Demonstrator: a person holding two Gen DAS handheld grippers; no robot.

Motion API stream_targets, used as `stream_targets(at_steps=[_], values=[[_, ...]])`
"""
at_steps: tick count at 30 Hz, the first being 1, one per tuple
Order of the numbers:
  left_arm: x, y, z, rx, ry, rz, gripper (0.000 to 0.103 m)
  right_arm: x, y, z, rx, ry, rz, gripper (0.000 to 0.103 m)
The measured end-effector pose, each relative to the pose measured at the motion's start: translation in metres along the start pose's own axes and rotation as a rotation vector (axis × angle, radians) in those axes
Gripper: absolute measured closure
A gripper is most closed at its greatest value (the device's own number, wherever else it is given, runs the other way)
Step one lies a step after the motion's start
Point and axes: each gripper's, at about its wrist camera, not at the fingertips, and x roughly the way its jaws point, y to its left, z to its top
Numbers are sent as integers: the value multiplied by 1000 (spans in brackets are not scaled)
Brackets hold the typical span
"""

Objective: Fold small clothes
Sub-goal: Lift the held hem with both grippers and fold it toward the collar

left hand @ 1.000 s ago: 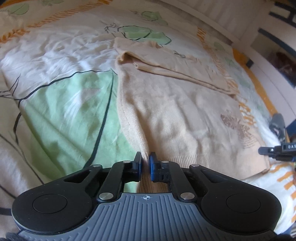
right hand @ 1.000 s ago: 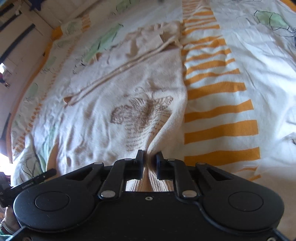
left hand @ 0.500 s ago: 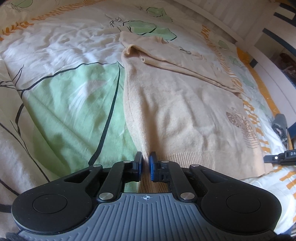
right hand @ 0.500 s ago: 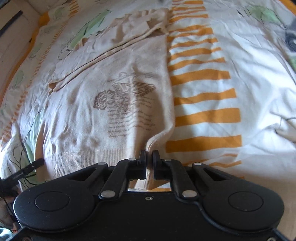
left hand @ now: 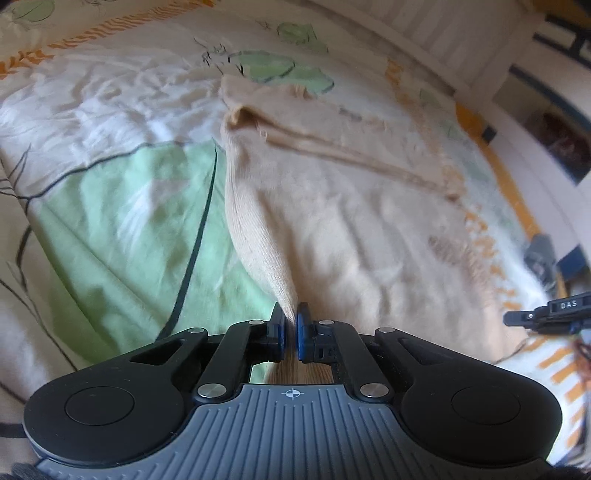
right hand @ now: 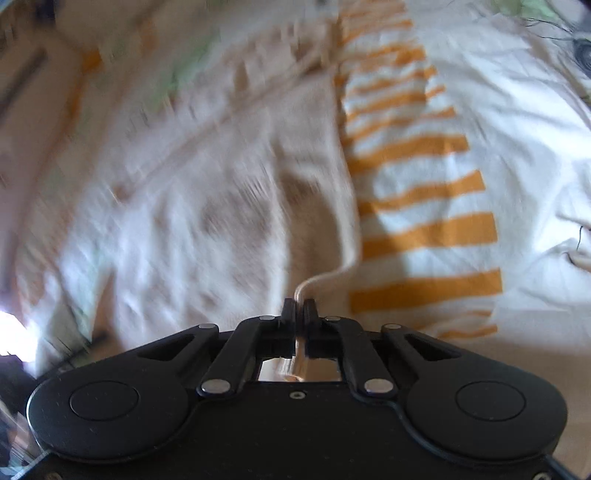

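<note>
A small beige knit sweater (left hand: 351, 206) lies spread on the bed, its sleeves folded across the upper part. A brown print (left hand: 458, 254) marks its front. My left gripper (left hand: 290, 325) is shut on the sweater's bottom left hem corner, lifted a little off the bed. My right gripper (right hand: 300, 308) is shut on the bottom right hem corner of the sweater (right hand: 221, 206), which curls up into the jaws. The right wrist view is blurred by motion. The right gripper's tip (left hand: 546, 314) shows at the right edge of the left wrist view.
The bedspread has green leaf patches (left hand: 122, 229) on the left and orange stripes (right hand: 424, 229) on the right. A white slatted headboard (left hand: 443, 33) stands at the far end. A wall with a dark object (left hand: 565, 144) lies beyond the bed's right side.
Both grippers have lifted the hem corners and moved forward, toward the sweater's top. The cloth now rises into the jaws and the right view has gone blurred.
</note>
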Motion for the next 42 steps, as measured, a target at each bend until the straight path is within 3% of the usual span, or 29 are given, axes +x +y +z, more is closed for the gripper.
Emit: stream_targets(at_steps=[3, 7, 16, 23, 32, 34, 36, 38, 40, 42], values=[[-11, 3, 17, -59, -31, -46, 97, -22, -3, 13, 52, -126, 109, 93], [-20, -1, 46, -68, -109, -59, 97, -38, 2, 40, 62, -242, 185, 93], [-8, -7, 123, -96, -235, -106, 97, -31, 25, 114, 37, -399, 226, 93], [22, -7, 173, -87, -274, -93, 97, 2, 28, 168, 51, -453, 212, 93], [81, 18, 208, -173, -201, -52, 97, 53, 9, 217, 120, -470, 160, 95], [89, 22, 211, -180, -191, -34, 97, 59, 12, 220, 94, -452, 122, 88], [94, 26, 213, -193, -186, -32, 97, 65, 18, 216, 59, -413, 133, 87], [97, 26, 214, -194, -183, -28, 97, 70, 26, 207, 23, -369, 141, 77], [98, 26, 214, -186, -179, -21, 97, 75, 32, 198, -2, -359, 138, 45], [98, 25, 214, -184, -179, -21, 97, 80, 37, 192, -11, -356, 139, 36]])
